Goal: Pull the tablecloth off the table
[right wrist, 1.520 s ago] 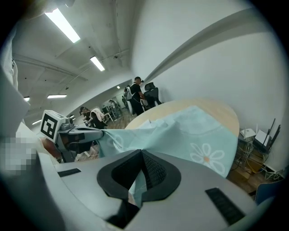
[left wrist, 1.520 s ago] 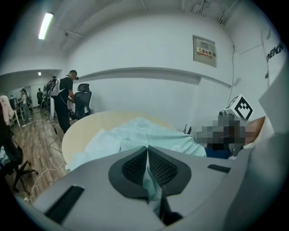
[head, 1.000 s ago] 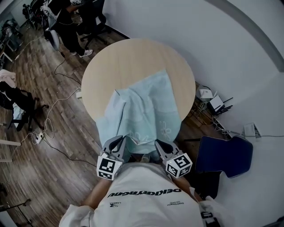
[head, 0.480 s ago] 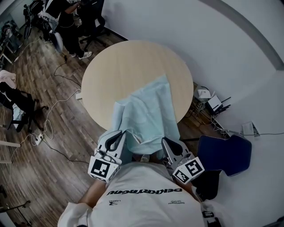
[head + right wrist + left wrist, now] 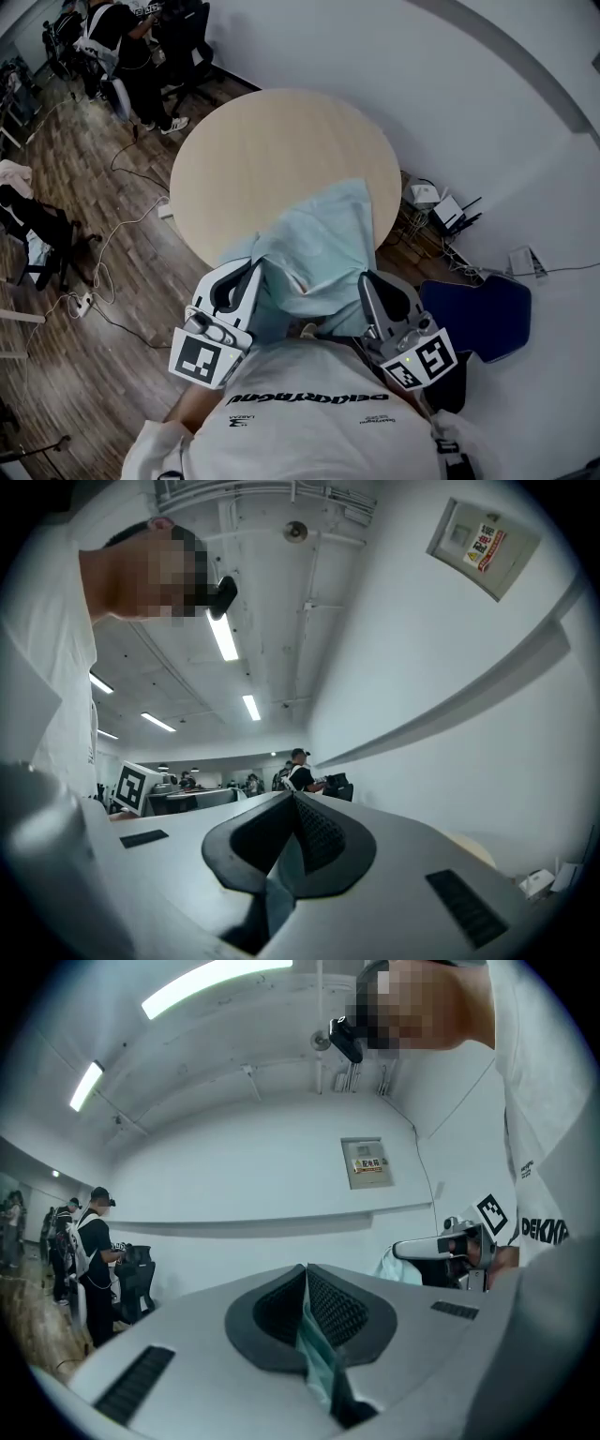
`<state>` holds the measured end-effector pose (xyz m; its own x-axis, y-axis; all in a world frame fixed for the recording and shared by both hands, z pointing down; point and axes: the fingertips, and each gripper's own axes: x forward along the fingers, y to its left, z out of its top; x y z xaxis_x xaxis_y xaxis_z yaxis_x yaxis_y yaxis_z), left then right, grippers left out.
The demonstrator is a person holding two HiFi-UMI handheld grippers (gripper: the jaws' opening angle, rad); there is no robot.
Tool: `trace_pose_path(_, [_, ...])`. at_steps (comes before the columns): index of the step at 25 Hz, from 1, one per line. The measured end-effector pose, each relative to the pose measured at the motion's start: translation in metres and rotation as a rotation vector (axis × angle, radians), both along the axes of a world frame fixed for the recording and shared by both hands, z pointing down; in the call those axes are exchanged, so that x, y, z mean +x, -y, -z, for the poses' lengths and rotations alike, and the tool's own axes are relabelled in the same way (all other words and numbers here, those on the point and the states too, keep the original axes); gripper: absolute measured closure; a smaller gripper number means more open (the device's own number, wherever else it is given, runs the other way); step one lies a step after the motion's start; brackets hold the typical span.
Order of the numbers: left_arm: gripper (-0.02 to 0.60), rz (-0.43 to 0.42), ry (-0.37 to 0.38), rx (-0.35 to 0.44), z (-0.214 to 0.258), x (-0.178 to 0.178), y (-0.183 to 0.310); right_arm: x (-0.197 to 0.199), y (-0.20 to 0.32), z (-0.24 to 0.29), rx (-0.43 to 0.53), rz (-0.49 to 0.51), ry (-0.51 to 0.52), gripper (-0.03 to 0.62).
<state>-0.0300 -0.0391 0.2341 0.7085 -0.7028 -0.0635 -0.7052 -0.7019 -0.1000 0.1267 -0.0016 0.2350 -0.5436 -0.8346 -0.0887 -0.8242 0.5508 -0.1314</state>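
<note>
Both claws were clamped shut on the near hem of the tablecloth [image 5: 323, 234]. The left gripper view showed a pale green fold pinched between the ribbed pads of the left claw [image 5: 251, 272]. The right gripper view showed the same cloth trapped in the right claw [image 5: 368, 284], and neither pair of jaws showed a gap. The two claws sat side by side close to the person's chest, with the cloth sagging in a fold between them.

The cloth lay only partly on the round tabletop [image 5: 253, 150]. A narrowed, rumpled strip ran from the claws up over the near rim and ended on the right-hand part of the wood, short of the middle. The rest of the tabletop was bare. By my reading the pull was well along, with the tail end not yet off.

To finish it cleanly, the grip should be firm on both corners. The two hands should travel together, back and away from the rim, so the strip slides straight rather than skewing to one side. Drawing it low across the rim would let the tail follow without flicking. The person likely needs a step back, since the claws were near the body. The blue chair [image 5: 473, 319] just to the right and the cables [image 5: 112, 234] on the floor were worth minding
</note>
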Motion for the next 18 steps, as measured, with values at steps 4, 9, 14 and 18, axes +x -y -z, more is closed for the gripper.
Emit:
trace_pose_path(4, [0.566, -0.022, -0.073, 0.013, 0.035, -0.003, -0.013, 0.005, -0.008, 0.042, 0.097, -0.015, 0.024, 0.557])
trace_pose_path(9, [0.566, -0.076, -0.117, 0.14, 0.084, -0.002, -0.03, 0.017, -0.026, 0.091, 0.222, -0.003, 0.04, 0.557])
trace_pose_path(14, [0.566, -0.014, -0.071, 0.091, 0.063, -0.01, -0.017, 0.008, -0.007, 0.067, 0.142, -0.041, 0.019, 0.557])
trace_pose_path(18, [0.566, 0.001, -0.042, 0.058, 0.035, -0.006, -0.012, 0.006, 0.006, 0.033, 0.062, -0.045, 0.018, 0.557])
